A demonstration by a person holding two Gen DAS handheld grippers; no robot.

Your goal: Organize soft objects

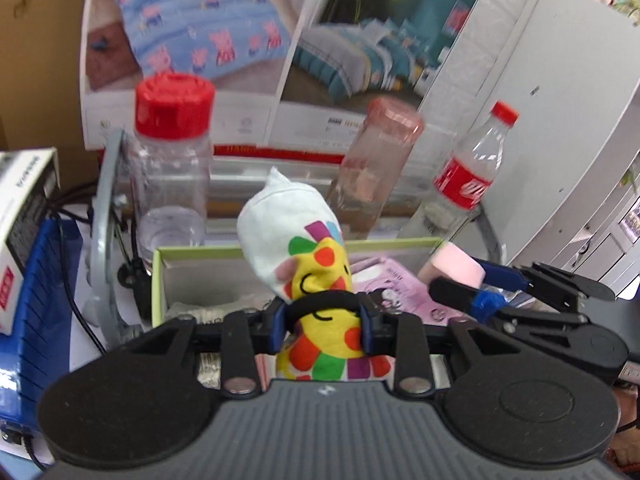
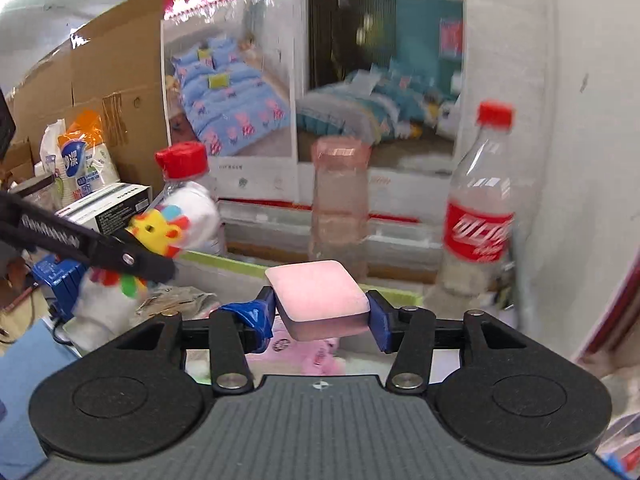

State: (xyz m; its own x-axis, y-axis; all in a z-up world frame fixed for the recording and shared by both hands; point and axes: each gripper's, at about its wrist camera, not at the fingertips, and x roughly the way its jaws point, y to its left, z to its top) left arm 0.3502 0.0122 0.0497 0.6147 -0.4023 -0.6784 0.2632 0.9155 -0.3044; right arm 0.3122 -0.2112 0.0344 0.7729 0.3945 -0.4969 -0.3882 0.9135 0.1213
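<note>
Leaning against the wall, two bedding posters [image 2: 312,92] back a green-edged box [image 1: 256,249] with three bottles [image 2: 340,204] behind it. Above the box, the left gripper [image 1: 325,322] pinches a white stuffed toy [image 1: 296,248] with a colourful sun face around its middle. Beside it, the right gripper [image 2: 322,312] clamps a pink sponge block [image 2: 320,294] between blue pads; something pink, blurred, lies in the box below.
</note>
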